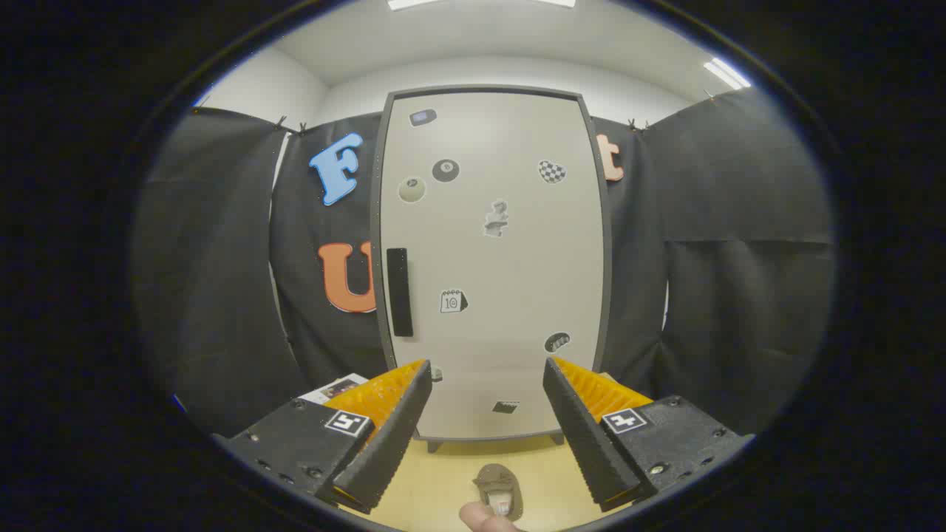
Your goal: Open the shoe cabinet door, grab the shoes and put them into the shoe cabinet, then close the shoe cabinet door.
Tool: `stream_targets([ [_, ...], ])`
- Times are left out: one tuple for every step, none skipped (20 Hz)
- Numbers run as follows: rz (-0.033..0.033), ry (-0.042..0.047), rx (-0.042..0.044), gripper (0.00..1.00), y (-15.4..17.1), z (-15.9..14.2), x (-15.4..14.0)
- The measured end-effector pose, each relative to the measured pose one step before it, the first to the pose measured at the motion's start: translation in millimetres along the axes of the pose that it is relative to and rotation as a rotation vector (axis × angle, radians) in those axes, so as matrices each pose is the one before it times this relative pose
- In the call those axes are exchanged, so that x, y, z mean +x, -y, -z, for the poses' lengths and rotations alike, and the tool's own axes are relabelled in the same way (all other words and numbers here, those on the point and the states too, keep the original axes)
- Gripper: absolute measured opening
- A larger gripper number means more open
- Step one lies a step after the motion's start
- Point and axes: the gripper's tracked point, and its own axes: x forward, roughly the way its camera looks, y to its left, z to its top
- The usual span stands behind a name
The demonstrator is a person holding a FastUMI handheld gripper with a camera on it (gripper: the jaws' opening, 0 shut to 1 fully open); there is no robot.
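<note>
Gripper: gripper (488,414) spread wide, nothing between its fingers, nothing touched.
Fingers: two fingers (392,436), black with ribbed pads and orange backs; one square black-and-white marker (347,423) sits on each finger's base, two in all.
Between the fingers: pale yellow floor (436,480), with one small brown shoe (497,484) lying on it, low in the gap and apart from both fingers.
Fingertip: a person's fingertip (484,517) shows just below the shoe, at or very close to its near end; whether it touches cannot be told.
Ahead: one shoe cabinet (491,258) stands upright beyond the fingers, on short feet.
Door: shoe cabinet door (517,295) shut, off-white in a grey frame, facing the gripper.
Handle: one black vertical handle (399,292) on the door beside its left frame edge, about mid-height.
Stickers: about nine small stickers (446,170) scattered over the door; their pictures are too small to tell surely.
Beside the left finger: one printed sheet or card (340,386), partly hidden behind the finger.
Above: white ceiling with bright light strips (726,72).
</note>
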Motion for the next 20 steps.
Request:
stream_targets([
  [-0.00137,0.00566,0.00012,0.99,0.45,-1.71,-0.24],
  [0.00099,0.00702,-0.00057,0.99,0.95,-2.78,-1.07],
  [0.00182,0.00796,-0.00375,0.99,0.78,-0.85,-0.05],
  [0.00112,0.00795,-0.00398,0.99,0.48,-1.88,-1.67],
  [-0.00051,0.00747,-0.00402,0.99,-0.14,-0.91,-1.5],
  [-0.00395,0.00281,-0.00791,0.99,-0.29,-0.78,-1.84],
  [-0.00729,0.00336,-0.00815,0.99,-2.48,-0.19,-2.02],
  [-0.00585,0.00785,-0.00353,0.99,-1.44,-3.02,-1.84],
  [-0.00589,0.00705,-0.00164,0.99,-1.51,-2.09,-1.41],
  [-0.00582,0.00429,-0.00145,0.99,-1.97,-0.95,-1.19],
  [-0.00316,0.00415,-0.00231,0.99,-1.54,-0.3,-0.17],
  [-0.00604,0.00039,-0.00444,0.99,-2.4,-0.65,0.17],
  [-0.00757,-0.00382,-0.00013,0.99,-3.42,1.95,0.48],
  [-0.00701,-0.00424,0.00372,0.99,-3.99,0.43,0.92],
  [-0.00799,-0.00399,0.00458,0.99,-4.16,0.05,2.56],
  [-0.009,-0.00419,0.00259,0.99,-4.9,-0.11,3.53],
  [-0.00956,-0.00393,0.00238,0.99,-5.27,0.09,4.48],
  [-0.01393,-0.0071,0.00222,0.99,-5.83,-0.15,4.78],
  [-0.01492,-0.00246,0.00396,0.99,-5.41,-0.15,4.09],
  [-0.00908,0.00417,0.0064,0.99,-5.01,-3.66,6.39],
])
